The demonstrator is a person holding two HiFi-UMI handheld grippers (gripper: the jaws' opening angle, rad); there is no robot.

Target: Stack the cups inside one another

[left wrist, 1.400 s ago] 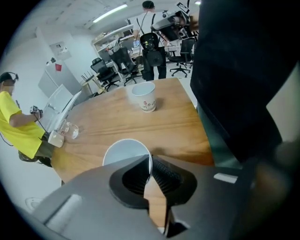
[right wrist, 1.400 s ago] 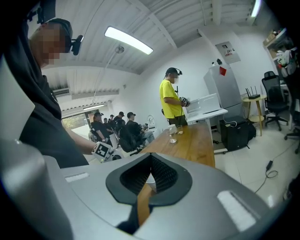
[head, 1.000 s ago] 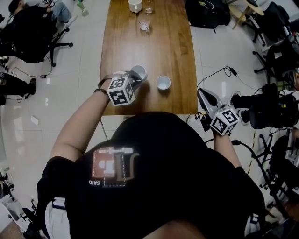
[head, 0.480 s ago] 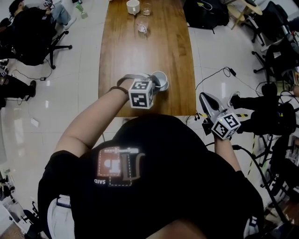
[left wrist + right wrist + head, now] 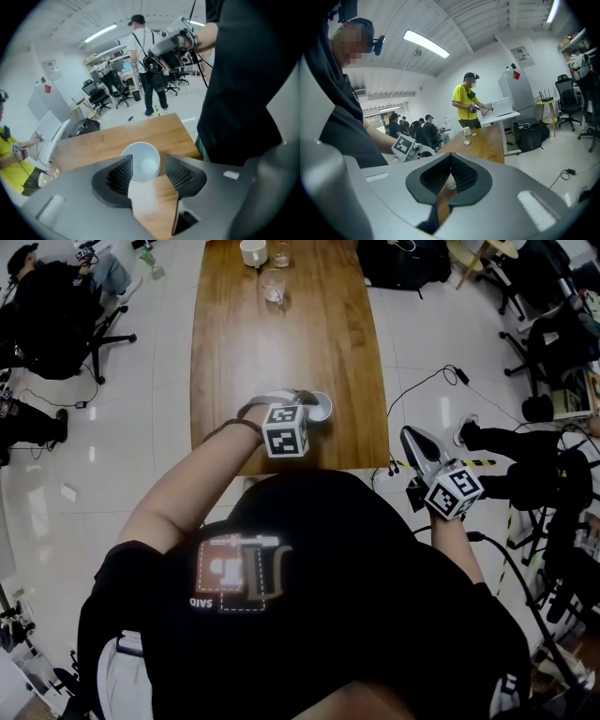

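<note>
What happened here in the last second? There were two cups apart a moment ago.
The left hand-held gripper carried its white cup to the right and apparently set it into the other cup, which no longer shows apart. Its jaws are opening, with the cup between them. Unchanged: the right hand-held gripper, shut, off the table's edge; the mug and glasses at the far end.

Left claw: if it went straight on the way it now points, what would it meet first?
The white cup, standing on the wooden table directly between the left claw's opening jaws. Depth is hard to judge, but it looks very close. Beyond it lies only tabletop.
</note>
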